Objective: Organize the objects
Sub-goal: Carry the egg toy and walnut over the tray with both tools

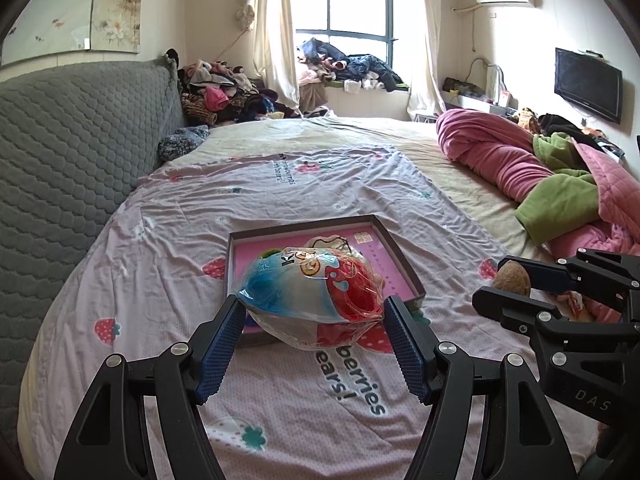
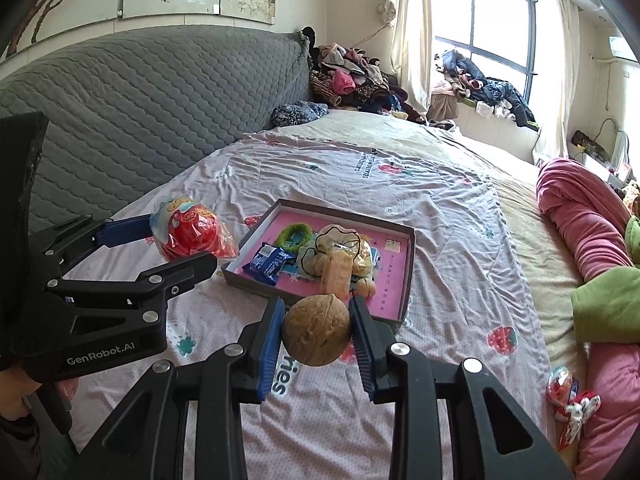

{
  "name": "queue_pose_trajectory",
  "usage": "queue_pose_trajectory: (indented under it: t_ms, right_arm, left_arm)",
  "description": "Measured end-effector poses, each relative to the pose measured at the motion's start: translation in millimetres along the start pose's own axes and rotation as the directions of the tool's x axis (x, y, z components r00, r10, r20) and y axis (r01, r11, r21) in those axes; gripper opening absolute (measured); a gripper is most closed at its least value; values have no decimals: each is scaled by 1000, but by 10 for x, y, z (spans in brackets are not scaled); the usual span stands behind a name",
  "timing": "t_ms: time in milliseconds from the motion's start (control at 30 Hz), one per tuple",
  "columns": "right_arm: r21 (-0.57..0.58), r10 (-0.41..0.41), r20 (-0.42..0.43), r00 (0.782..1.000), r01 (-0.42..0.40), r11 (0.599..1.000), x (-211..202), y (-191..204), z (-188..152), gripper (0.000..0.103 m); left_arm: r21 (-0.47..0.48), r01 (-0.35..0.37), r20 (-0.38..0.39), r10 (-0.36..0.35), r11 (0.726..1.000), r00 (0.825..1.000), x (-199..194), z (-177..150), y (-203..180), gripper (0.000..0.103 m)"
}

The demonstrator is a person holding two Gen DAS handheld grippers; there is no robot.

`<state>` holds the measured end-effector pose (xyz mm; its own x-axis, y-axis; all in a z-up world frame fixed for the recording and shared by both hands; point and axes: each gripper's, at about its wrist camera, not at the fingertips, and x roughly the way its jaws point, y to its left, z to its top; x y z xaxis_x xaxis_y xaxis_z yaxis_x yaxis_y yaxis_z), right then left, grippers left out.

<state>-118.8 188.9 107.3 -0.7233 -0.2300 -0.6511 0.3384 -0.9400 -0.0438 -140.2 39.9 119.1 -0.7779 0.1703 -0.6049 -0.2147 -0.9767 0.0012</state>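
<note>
My left gripper (image 1: pixel 312 312) is shut on a wrapped toy egg (image 1: pixel 316 290), red, white and blue in clear plastic, held above the bed just in front of a shallow box with a pink floor (image 1: pixel 404 264). It also shows in the right wrist view (image 2: pixel 188 236). My right gripper (image 2: pixel 318 330) is shut on a brown walnut (image 2: pixel 318 330), held above the near edge of the box (image 2: pixel 396 268). The box holds a blue snack packet (image 2: pixel 270 261), a green ring (image 2: pixel 294 236), a second walnut (image 2: pixel 366 287) and several wrapped snacks. The right gripper with its walnut (image 1: pixel 512 278) shows at right in the left wrist view.
The bed has a pale strawberry-print sheet (image 2: pixel 400 184) and a grey quilted headboard (image 2: pixel 140 112). A pink and green quilt (image 2: pixel 584 232) is bunched at the right. Another wrapped egg and a candy (image 2: pixel 568 396) lie by the quilt. Clothes (image 2: pixel 352 76) pile beyond the bed.
</note>
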Motion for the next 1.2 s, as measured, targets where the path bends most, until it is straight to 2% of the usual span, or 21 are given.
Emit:
queue_pose_trajectory:
  t_ms: [367,800,1200]
  right_arm:
    - [-7,-4,-12,1000,4,1000,429,-258,210,34]
    - [-10,-7,-30,1000,6,1000,1022,-537,342,34]
    - [-2,1,-29,1000,-1,1000,1372,-730,410,34]
  left_arm:
    - [0,-1,-26,1,1000,1000,571,209,9,72]
    - [2,-6,-68,6,1000,998,1284,240,41,73]
    - [3,-17,-79,18,1000,997,1629,175,98,72]
